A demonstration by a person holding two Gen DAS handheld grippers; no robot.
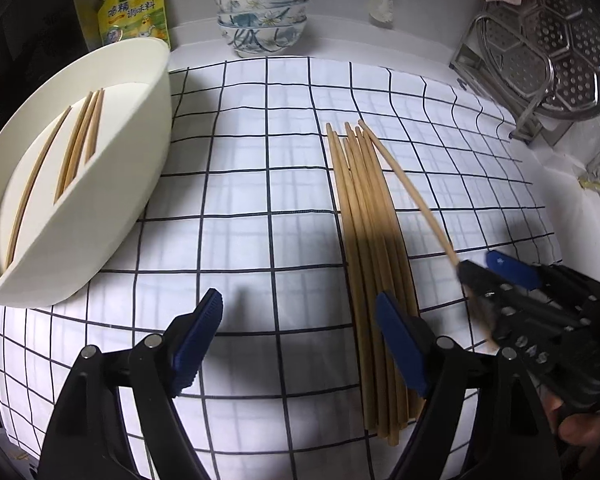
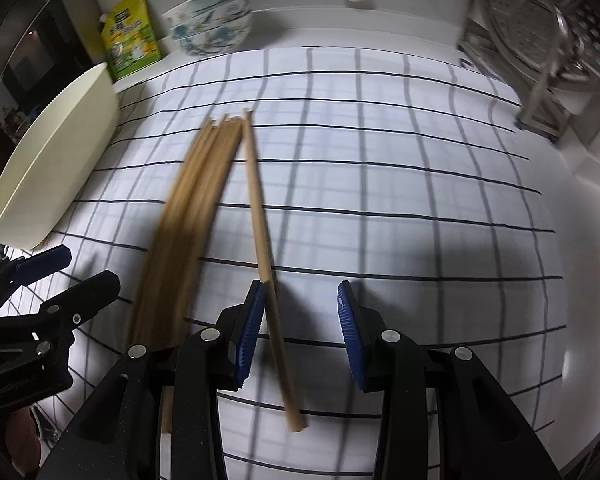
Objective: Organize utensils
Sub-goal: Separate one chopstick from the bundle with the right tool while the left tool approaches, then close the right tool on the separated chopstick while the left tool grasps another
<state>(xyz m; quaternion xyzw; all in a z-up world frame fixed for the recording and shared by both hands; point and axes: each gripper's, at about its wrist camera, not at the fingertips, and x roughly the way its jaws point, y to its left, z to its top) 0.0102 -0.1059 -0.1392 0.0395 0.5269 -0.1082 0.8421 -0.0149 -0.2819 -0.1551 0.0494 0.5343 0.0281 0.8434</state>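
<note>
one chopstick (image 2: 266, 264) lies angled away from the pile of chopsticks (image 1: 370, 240) on the checked cloth (image 1: 240, 200), its near part between the fingers of the right gripper (image 2: 300, 332). those fingers stand partly apart — the left pad (image 2: 250, 332) touches the stick, the other is clear of it, so nothing is clamped. the risk, as i judge it: resting on one pad only, the stick could roll or swing back into the pile, or slip out on a lift. the left gripper (image 1: 300, 344) hangs wide open and empty, one finger over the pile's near end. the white holder (image 1: 112, 184) with a few chopsticks waits to the left.
</note>
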